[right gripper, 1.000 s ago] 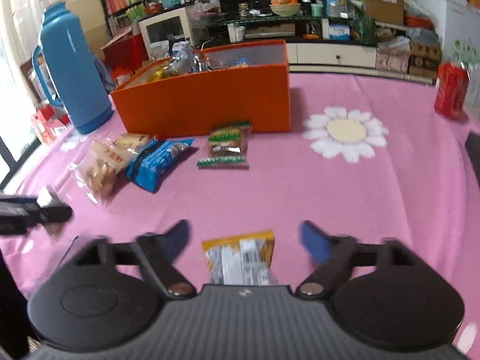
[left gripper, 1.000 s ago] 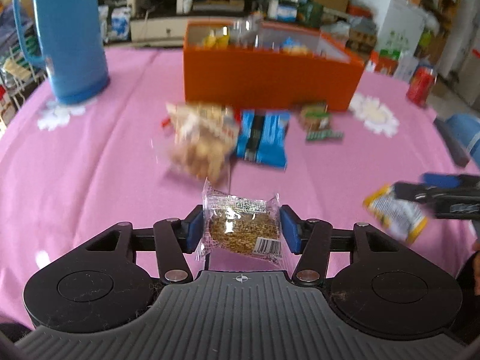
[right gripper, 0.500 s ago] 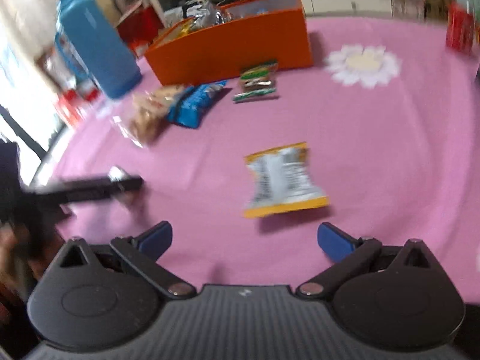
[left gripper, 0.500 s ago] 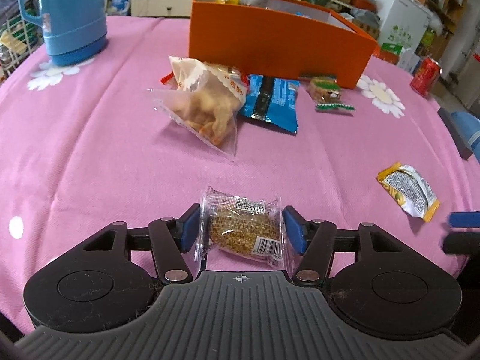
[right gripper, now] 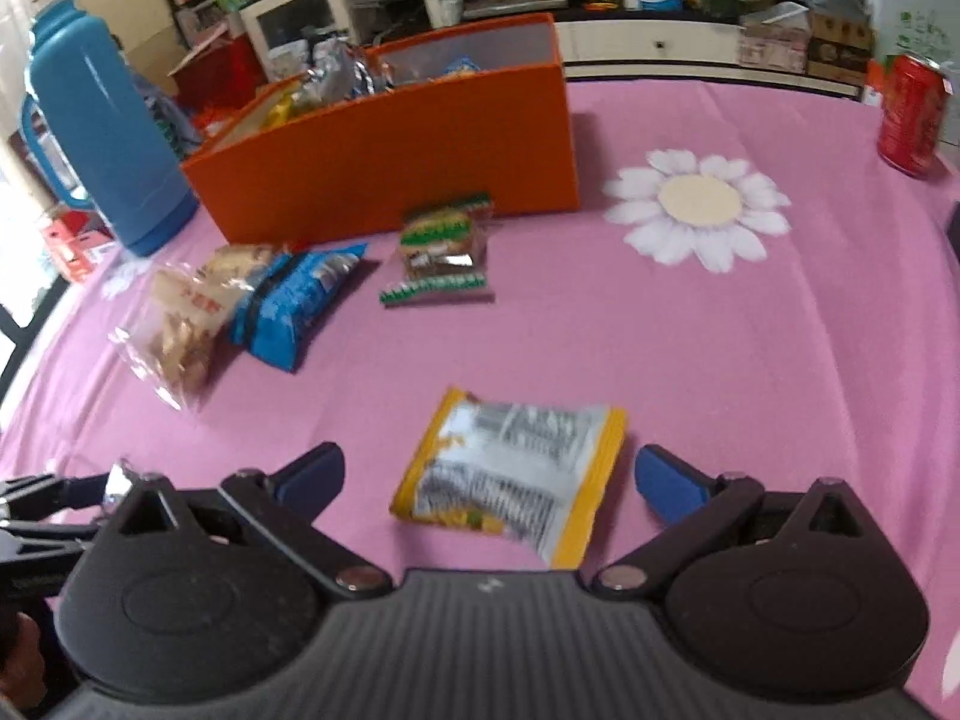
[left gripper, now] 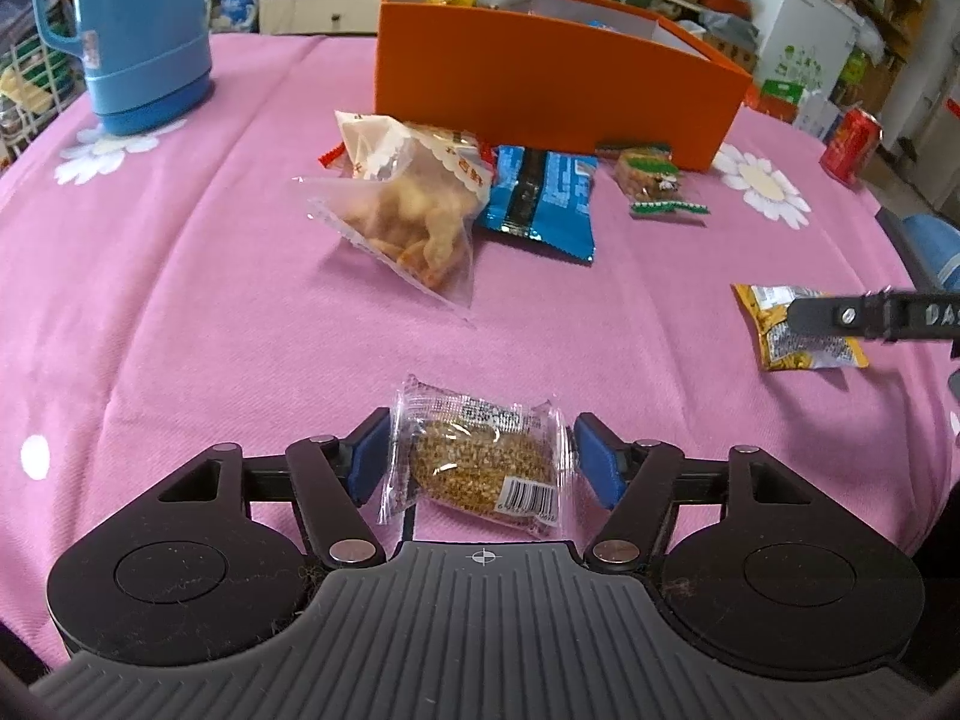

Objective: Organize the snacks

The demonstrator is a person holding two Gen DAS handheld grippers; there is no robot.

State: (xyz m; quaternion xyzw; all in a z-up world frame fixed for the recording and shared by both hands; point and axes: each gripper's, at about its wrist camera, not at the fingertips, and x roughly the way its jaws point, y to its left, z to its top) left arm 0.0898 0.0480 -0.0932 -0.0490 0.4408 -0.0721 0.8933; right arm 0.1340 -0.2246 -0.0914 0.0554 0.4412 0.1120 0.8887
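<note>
A clear-wrapped sesame cake packet (left gripper: pixel 480 462) lies on the pink tablecloth between the fingers of my left gripper (left gripper: pixel 480 420). Its jaws are opening, and a gap shows between the right pad and the wrapper. A yellow snack packet (right gripper: pixel 510 474) lies flat on the cloth between the wide-spread fingers of my right gripper (right gripper: pixel 489 456), which is open and not touching it. The left wrist view shows that packet (left gripper: pixel 774 348) at the right, under a right finger (left gripper: pixel 840 315). The orange box (left gripper: pixel 540 90) with snacks inside stands at the back.
A clear bag of fried crisps (left gripper: pixel 414 210), a blue packet (left gripper: pixel 540 198) and small green-trimmed packets (left gripper: pixel 651 177) lie in front of the box. A blue thermos (left gripper: pixel 138 30) stands at the back left and a red can (left gripper: pixel 849 144) at the far right.
My left jaws have spread away from the sesame packet, which stays put. The right gripper pulled back from the yellow packet, then came forward so the packet lies between its fingers again.
</note>
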